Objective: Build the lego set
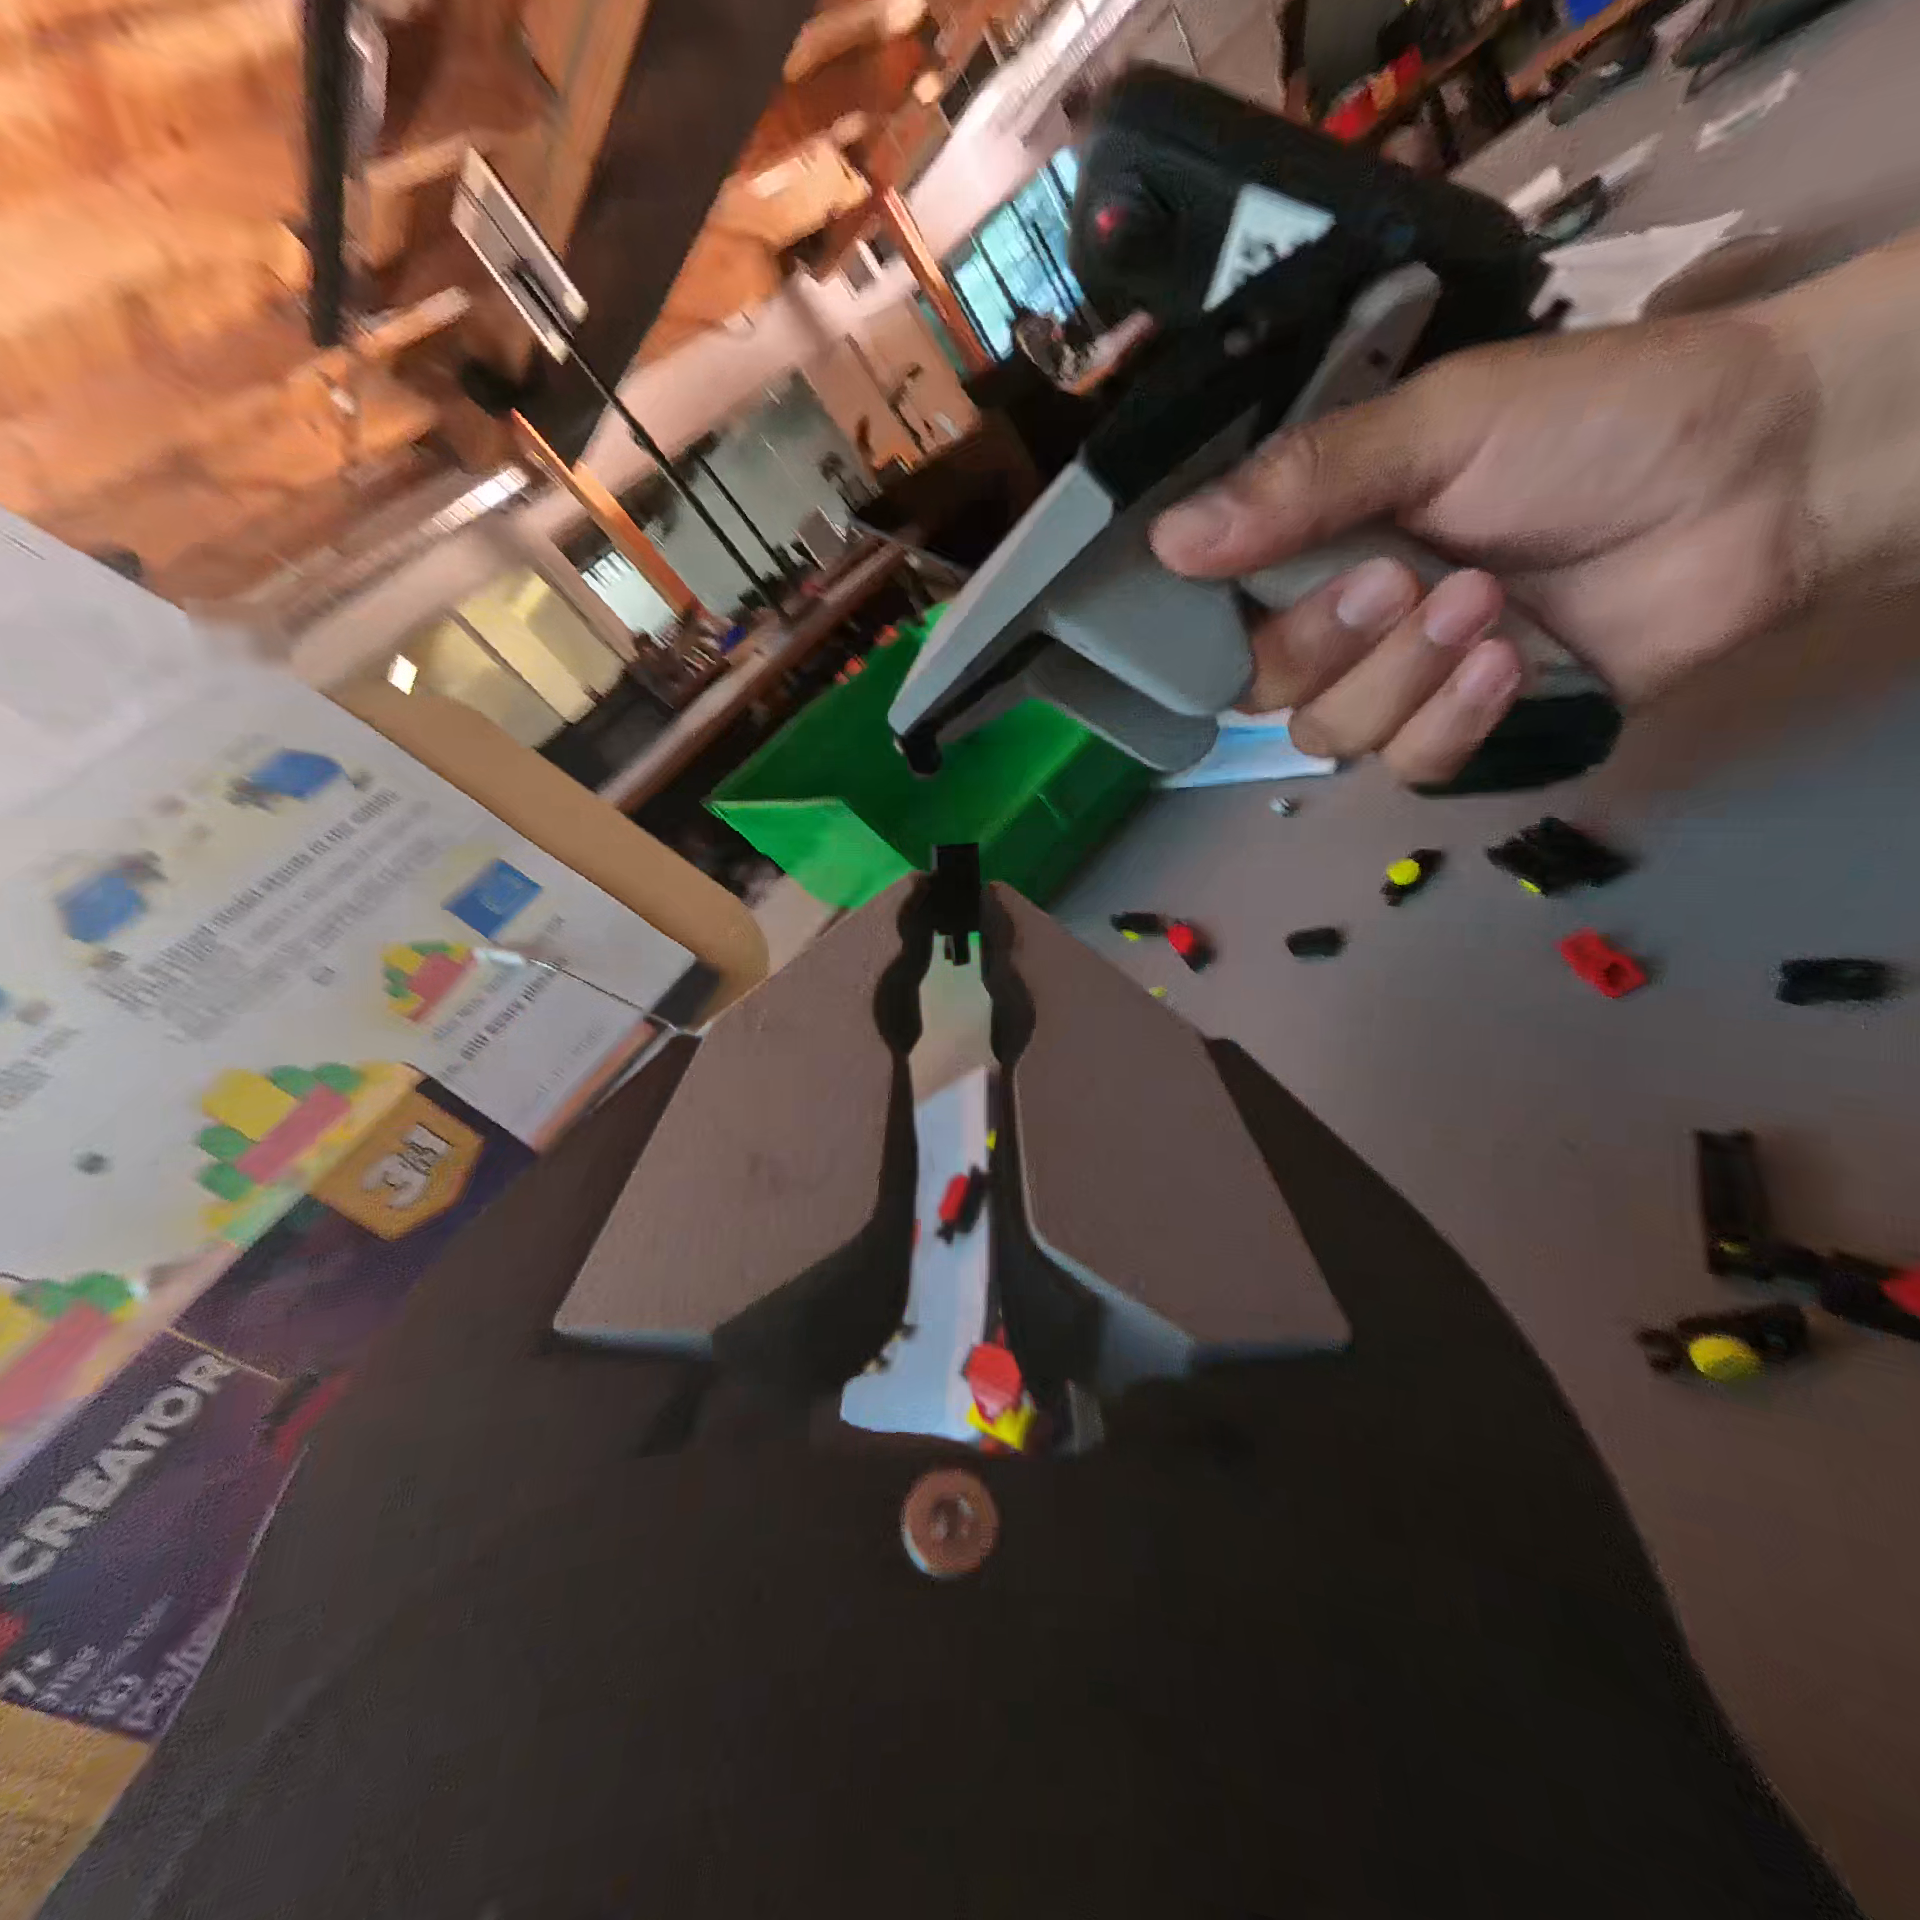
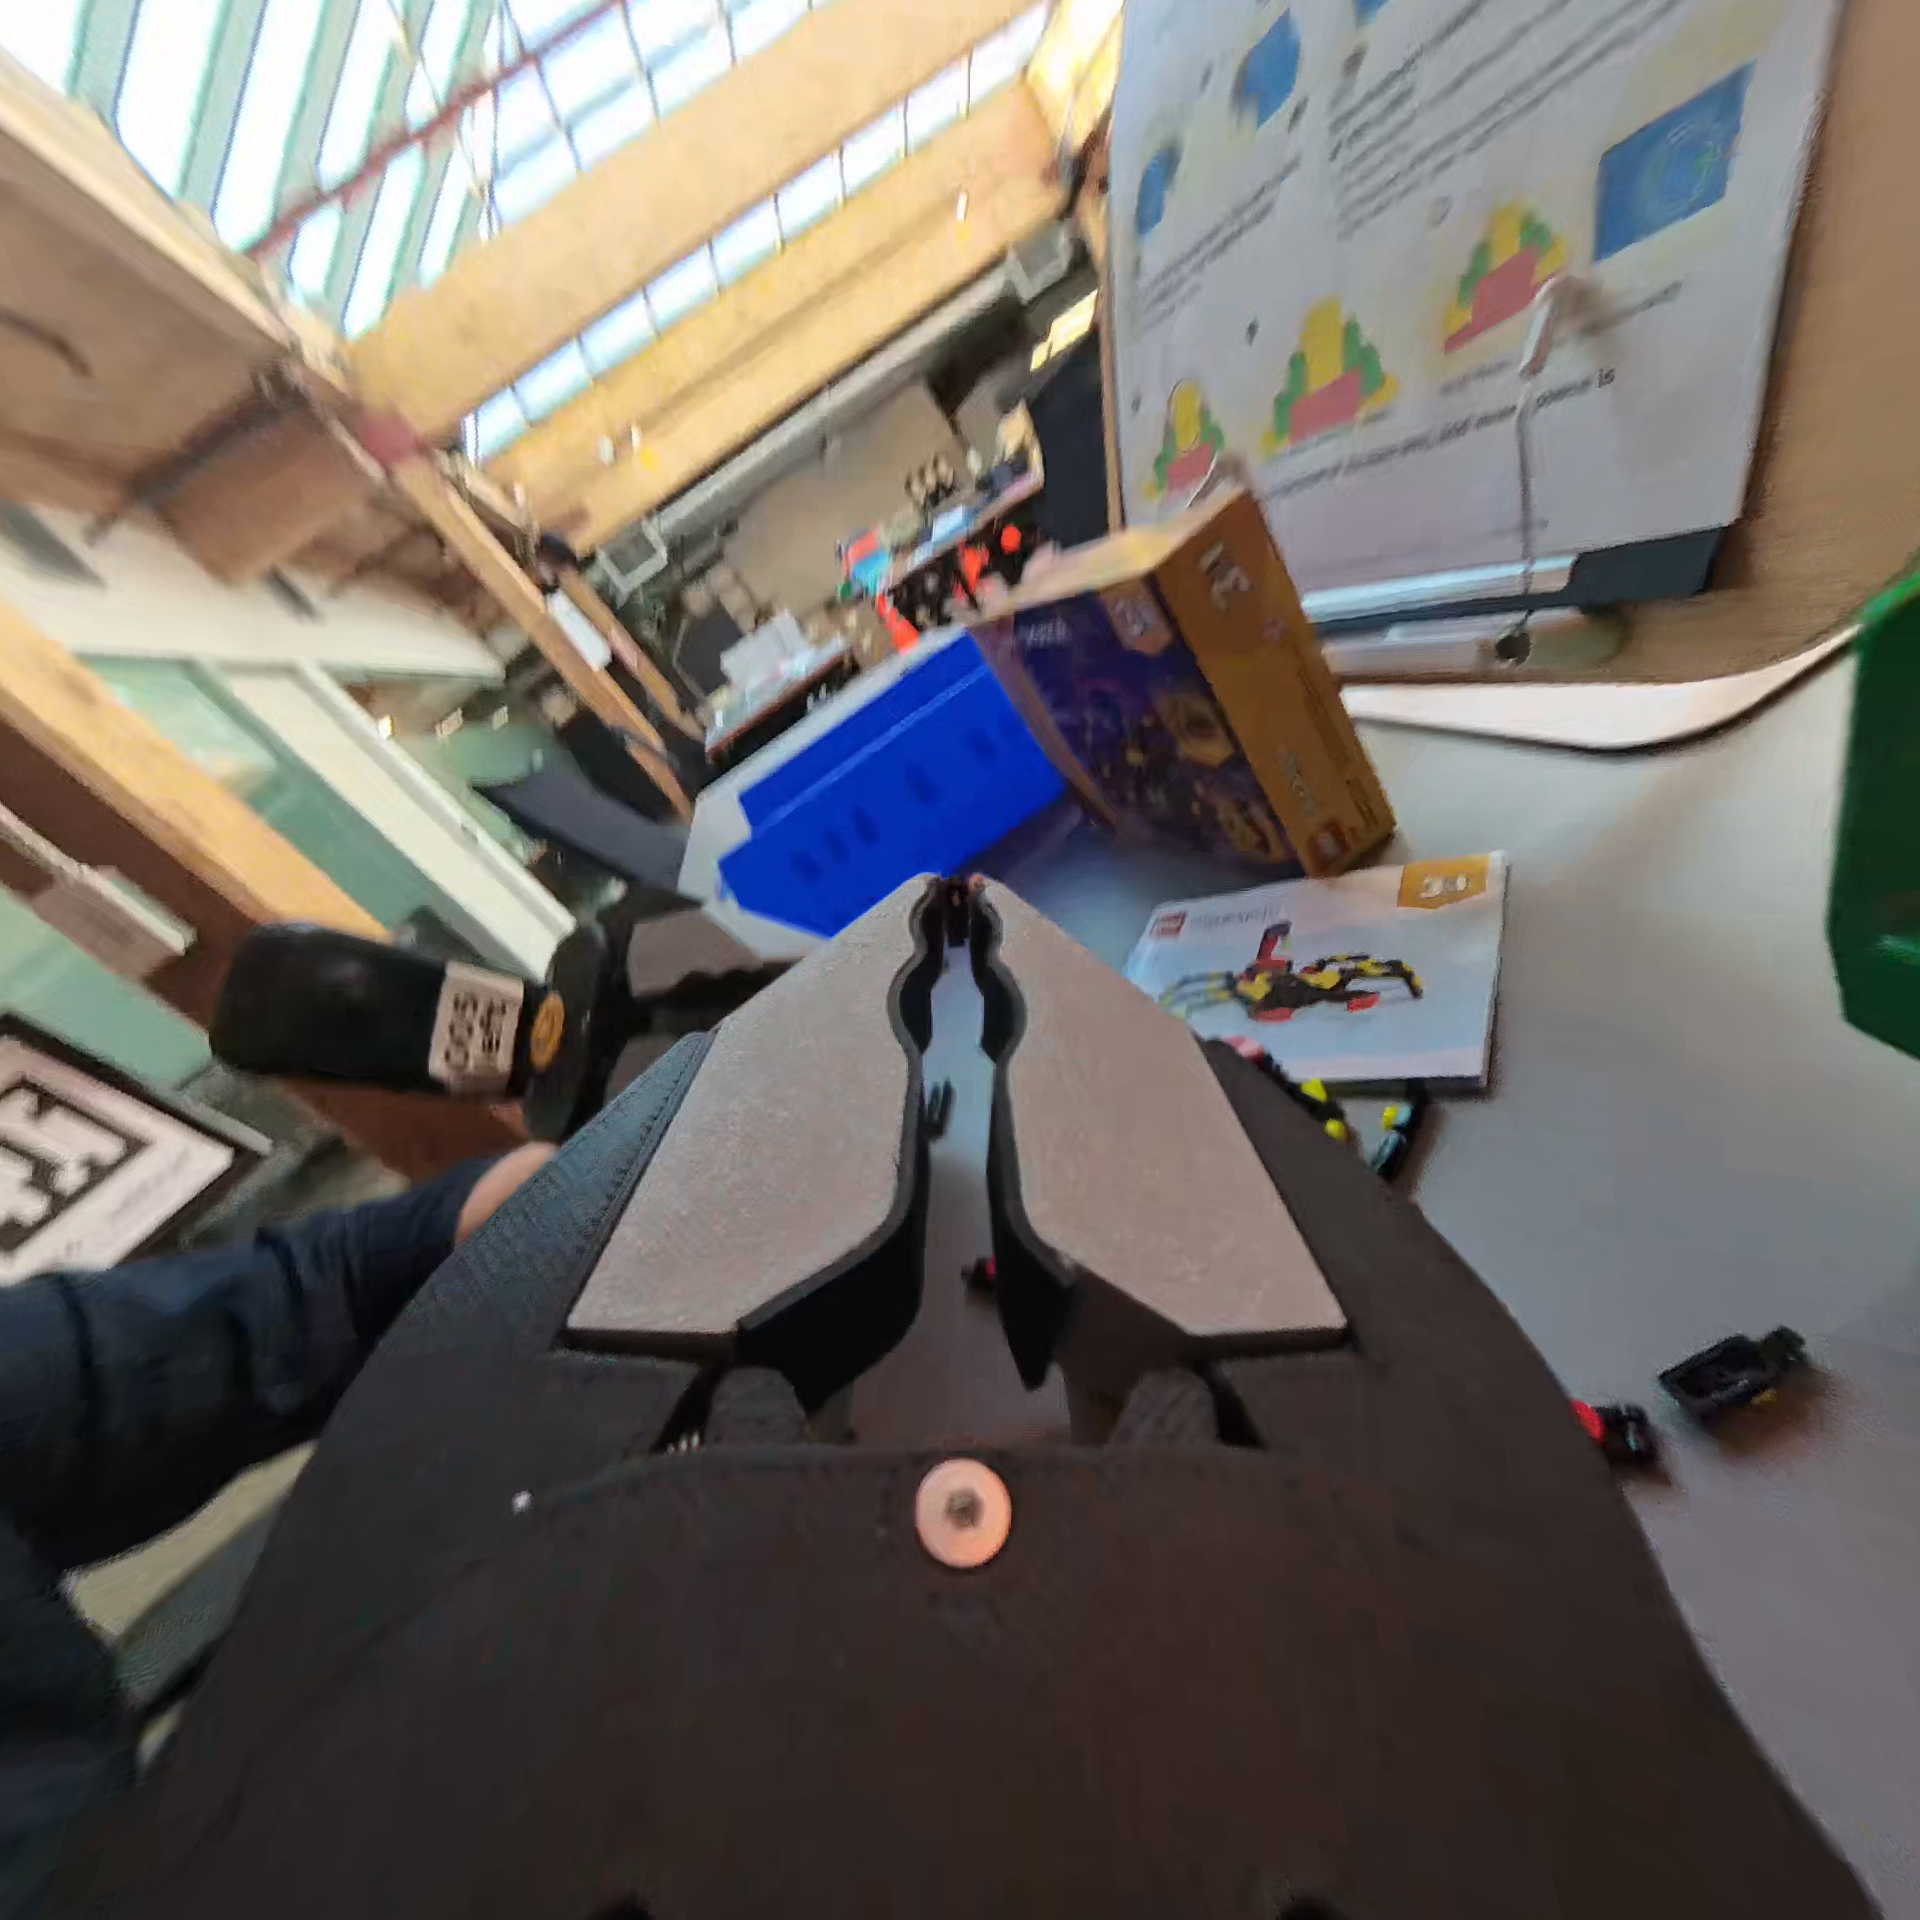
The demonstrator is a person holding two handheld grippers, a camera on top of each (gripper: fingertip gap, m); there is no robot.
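A small black piece (image 1: pixel 956 902) is pinched between the nearly closed fingertips of the left gripper (image 1: pixel 954 914), above the green bin (image 1: pixel 831 821). The right gripper (image 2: pixel 956 902) is closed on a tiny dark piece (image 2: pixel 953 920), before the blue bin (image 2: pixel 894 790). Loose bricks (image 1: pixel 1600 961) lie scattered over the table (image 1: pixel 1455 1039), the booklet (image 2: pixel 1340 977) beside them.

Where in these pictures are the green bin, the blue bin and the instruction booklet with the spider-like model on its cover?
green bin (image 1: pixel 831 826): left wrist view, on its near outer wall.
blue bin (image 2: pixel 894 800): right wrist view, on its side wall.
instruction booklet (image 2: pixel 1340 1023): right wrist view, on the pale cover below the model picture.
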